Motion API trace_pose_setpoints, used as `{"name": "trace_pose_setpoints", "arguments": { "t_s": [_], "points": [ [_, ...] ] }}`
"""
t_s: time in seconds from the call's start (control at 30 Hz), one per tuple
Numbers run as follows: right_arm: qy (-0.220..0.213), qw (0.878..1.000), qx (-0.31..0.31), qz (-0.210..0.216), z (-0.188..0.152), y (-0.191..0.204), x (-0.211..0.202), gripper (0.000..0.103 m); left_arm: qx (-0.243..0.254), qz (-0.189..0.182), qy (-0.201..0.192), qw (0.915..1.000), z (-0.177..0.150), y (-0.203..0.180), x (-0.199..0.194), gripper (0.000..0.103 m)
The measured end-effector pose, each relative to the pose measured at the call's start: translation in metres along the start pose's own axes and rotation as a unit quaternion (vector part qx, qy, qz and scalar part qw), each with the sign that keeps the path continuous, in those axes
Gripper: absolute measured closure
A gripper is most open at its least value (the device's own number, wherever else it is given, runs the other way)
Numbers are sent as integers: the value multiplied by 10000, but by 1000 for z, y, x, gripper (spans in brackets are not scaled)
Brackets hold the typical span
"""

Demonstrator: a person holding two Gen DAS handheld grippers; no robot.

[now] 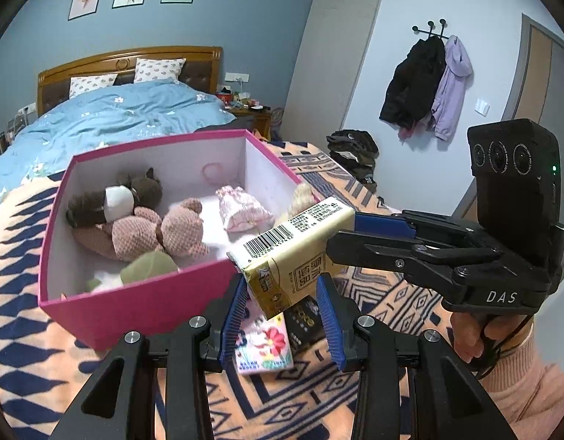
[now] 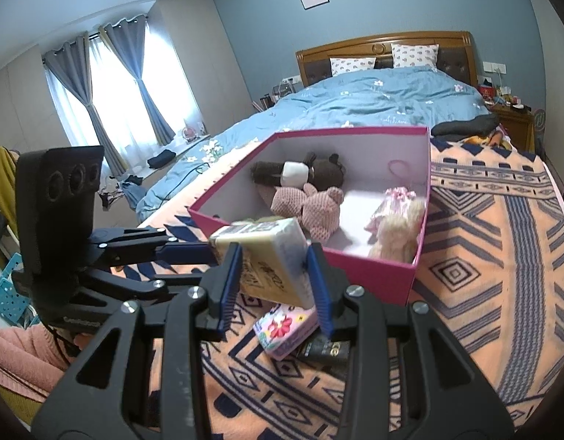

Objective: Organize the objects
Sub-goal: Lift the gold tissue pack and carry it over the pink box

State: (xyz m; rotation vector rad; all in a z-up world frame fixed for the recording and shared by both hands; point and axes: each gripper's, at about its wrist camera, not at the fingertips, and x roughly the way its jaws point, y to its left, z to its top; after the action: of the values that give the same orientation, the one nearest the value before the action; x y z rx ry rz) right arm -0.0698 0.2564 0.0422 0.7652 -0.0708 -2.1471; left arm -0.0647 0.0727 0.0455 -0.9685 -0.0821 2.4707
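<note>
Bed carries patterned blanket. Pink box sits open on it, 4 soft toys inside. Tissue pack, yellow, hangs in air just in front of the box's near wall, above the floral packet. Left claw and right claw both pinch the tissue pack, each at 1 end.

Both grippers hold the yellow tissue pack just in front of the pink box: the left gripper from below, the right gripper from the right. Plush toys lie inside the box.
</note>
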Motion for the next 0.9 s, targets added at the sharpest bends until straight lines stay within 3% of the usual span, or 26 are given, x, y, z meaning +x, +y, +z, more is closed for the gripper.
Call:
{"name": "trace_pose_setpoints", "arguments": {
  "t_s": [0.9],
  "points": [
    [-43, 9998, 184, -89, 41, -41, 25, 63, -101, 168, 83, 9998, 50, 20, 40, 64]
  ]
}}
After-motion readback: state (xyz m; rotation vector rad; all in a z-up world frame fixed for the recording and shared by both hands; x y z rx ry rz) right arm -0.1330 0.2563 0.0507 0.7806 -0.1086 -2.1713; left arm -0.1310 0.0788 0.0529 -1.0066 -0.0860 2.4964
